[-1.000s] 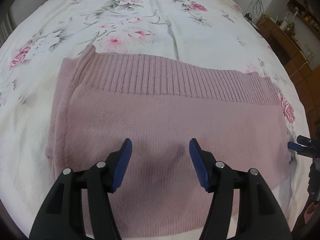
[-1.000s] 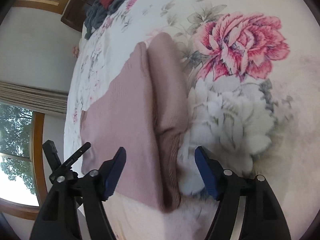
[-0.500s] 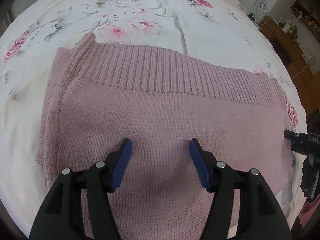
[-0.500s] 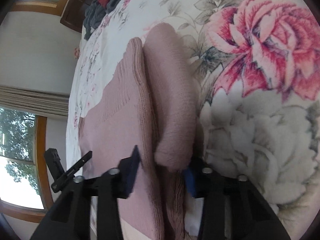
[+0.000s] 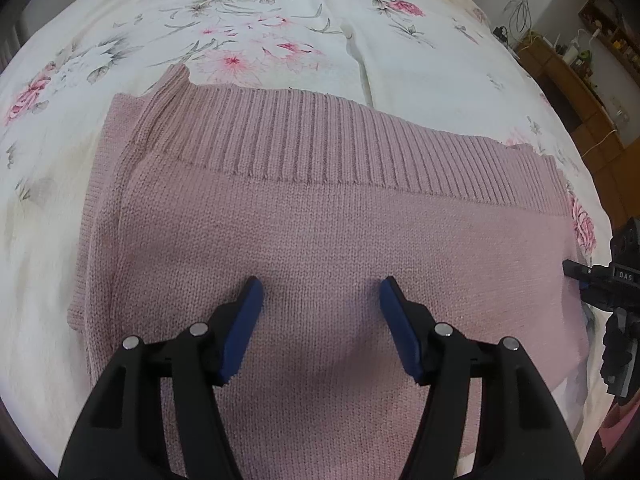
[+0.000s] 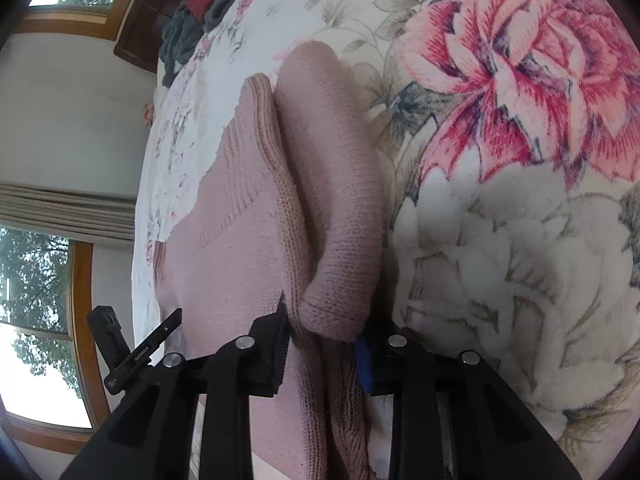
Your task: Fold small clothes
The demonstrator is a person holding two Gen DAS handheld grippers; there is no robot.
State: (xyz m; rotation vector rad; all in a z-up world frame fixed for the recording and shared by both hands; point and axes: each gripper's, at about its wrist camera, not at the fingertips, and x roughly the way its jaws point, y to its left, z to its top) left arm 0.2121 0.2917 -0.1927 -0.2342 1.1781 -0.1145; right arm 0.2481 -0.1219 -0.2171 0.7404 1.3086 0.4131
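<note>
**Right gripper pinches the sweater's folded edge while the left waits spread above the knit**

The floral bedsheet [image 5: 400, 64] covers the whole work surface, giving a broad, soft place to lay a garment flat. On it lies the pink knit sweater [image 5: 320, 232], spread wide with its ribbed band [image 5: 320, 140] toward the far side of the bed. In the right wrist view its side edge is doubled into 2 rolled layers, which suggests a fold is partly made and this edge is the one to carry across.

A pile of dark grey and red clothes [image 6: 200, 16] sits well apart at the far end of the bed, probably other items of the job.

The left gripper [image 5: 320, 304] hovers over the middle of the sweater with its jaws wide apart and nothing between them; whether the tips touch the knit I cannot tell. It seems placed to pin the body or take a second hold.

The right gripper [image 6: 324, 344] has its jaws drawn in on the sweater's doubled edge, with fabric bunched between the pads, a hold suited to lifting that side.

Writing: "DAS" can be read on the right gripper's body at the edge of the left wrist view. A small label on the left gripper's arm in the right wrist view is too small to read.
</note>
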